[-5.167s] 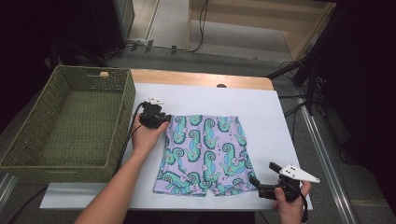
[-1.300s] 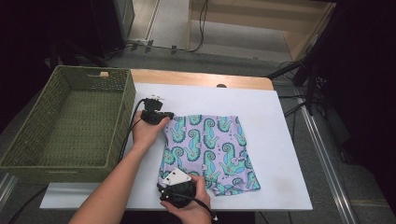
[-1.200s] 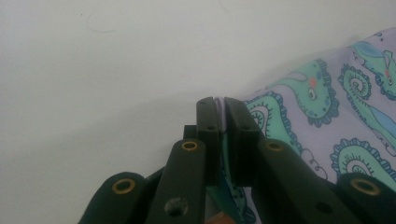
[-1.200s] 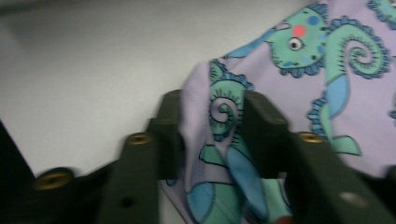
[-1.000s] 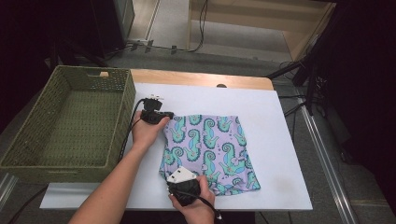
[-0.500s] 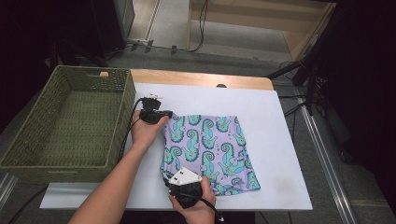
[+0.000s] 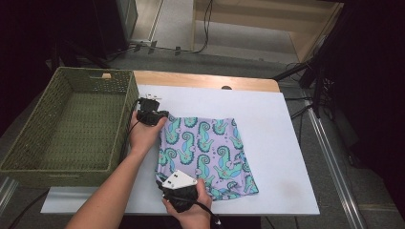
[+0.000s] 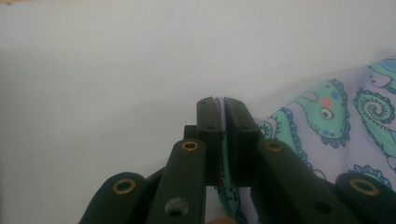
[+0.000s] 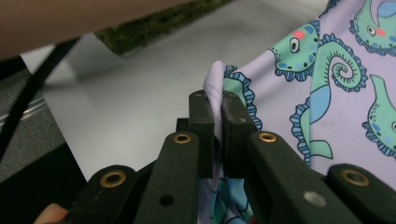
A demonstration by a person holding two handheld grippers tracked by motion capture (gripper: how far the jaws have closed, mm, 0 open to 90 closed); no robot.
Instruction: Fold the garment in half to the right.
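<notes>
The shorts (image 7: 207, 157) lie flat on the white table (image 7: 282, 143), folded in half along their length, so the long axis runs from the far edge toward me and slants a little to my right at the near end. The cloth is thin, soft lilac fabric printed with teal seahorses outlined in dark blue, smooth with only slight ripples. My left gripper (image 8: 222, 108) pinches the far left corner, a sliver of lilac cloth pressed between its black pads. My right gripper (image 9: 218, 105) pinches the near left edge, where a stitched hem bulges up above the closed pads. Just left of the shorts sits a rectangular green woven basket (image 7: 62, 129) with a rough weave and a handle slot in its far wall; its right wall stands close beside my left hand (image 7: 145, 133). My left gripper's black cable runs along that wall.
</notes>
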